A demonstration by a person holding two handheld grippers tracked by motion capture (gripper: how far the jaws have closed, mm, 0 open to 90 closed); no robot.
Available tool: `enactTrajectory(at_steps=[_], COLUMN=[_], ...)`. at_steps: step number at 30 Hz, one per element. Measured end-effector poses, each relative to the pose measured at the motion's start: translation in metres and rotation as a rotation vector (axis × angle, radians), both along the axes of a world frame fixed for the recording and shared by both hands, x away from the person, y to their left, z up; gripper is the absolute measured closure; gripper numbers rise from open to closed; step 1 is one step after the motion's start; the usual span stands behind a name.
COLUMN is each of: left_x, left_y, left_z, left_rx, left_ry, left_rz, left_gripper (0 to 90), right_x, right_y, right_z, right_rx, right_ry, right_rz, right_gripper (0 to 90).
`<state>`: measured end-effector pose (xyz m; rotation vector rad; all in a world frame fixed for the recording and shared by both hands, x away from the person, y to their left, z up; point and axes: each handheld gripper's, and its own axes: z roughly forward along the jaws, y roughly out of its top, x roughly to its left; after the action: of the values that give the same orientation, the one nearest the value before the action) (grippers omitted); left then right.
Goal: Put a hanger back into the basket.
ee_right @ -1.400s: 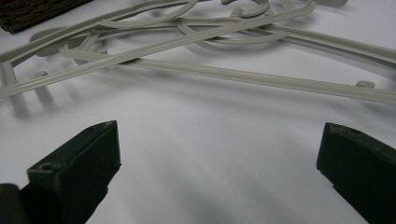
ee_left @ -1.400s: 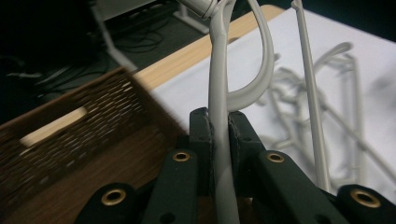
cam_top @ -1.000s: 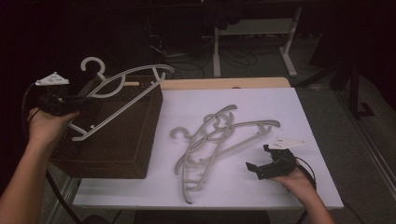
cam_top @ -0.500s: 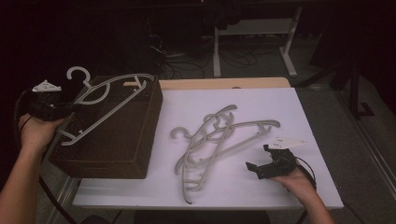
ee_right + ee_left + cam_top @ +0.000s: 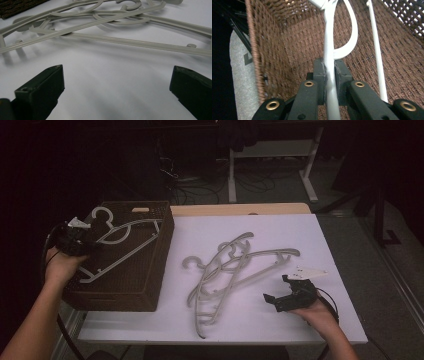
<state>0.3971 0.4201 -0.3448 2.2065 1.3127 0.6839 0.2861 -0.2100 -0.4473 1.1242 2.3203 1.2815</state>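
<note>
A white plastic hanger (image 5: 122, 240) lies tilted inside the dark brown wicker basket (image 5: 150, 285) at the table's left. My left gripper (image 5: 75, 237) is at the basket's left rim, shut on the hanger's arm; in the left gripper view the hanger (image 5: 329, 50) runs up between the pads (image 5: 321, 75) into the basket (image 5: 294, 47). A pile of grey-white hangers (image 5: 235, 265) lies crossed on the white table top (image 5: 310, 235). My right gripper (image 5: 280, 296) rests low on the table near the front right, open, with the pile of hangers (image 5: 112, 27) ahead of its wide jaws.
A strip of wooden table edge (image 5: 240, 209) runs behind the white top. Beyond it, a white desk frame (image 5: 270, 165) and cables on the floor (image 5: 190, 185) stand in a dark room. The basket overhangs the table's left side.
My left gripper has sunk and come nearer with the hanger, which has gone from above the basket down into it. The right gripper has stayed where it was.
</note>
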Motion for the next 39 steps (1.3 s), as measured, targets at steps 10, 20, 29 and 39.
enactTrajectory(at_steps=[10, 20, 29, 39], left_x=[-0.002, -0.005, -0.011, -0.019], left_y=[0.002, 0.005, -0.017, -0.056], left_z=[-0.014, -0.001, 0.015, 0.03], left_rx=[-0.047, -0.184, -0.323, -0.442], left_ry=[0.078, 0.011, -0.047, -0.081], left_rz=[-0.007, -0.034, -0.13, -0.258], left_gripper=[74.9, 46.8, 35.8, 24.0], right_x=[0.0, 0.0, 0.0, -0.001], right_y=[0.0, -0.001, 0.0, 0.0], right_z=[0.0, 0.002, 0.002, 0.002], right_rx=[-0.002, 0.0, -0.001, 0.0], right_ry=[-0.002, -0.009, -0.008, -0.01], right_rz=[0.002, 0.001, 0.0, 0.003], right_gripper=[0.0, 0.0, 0.0, 0.0])
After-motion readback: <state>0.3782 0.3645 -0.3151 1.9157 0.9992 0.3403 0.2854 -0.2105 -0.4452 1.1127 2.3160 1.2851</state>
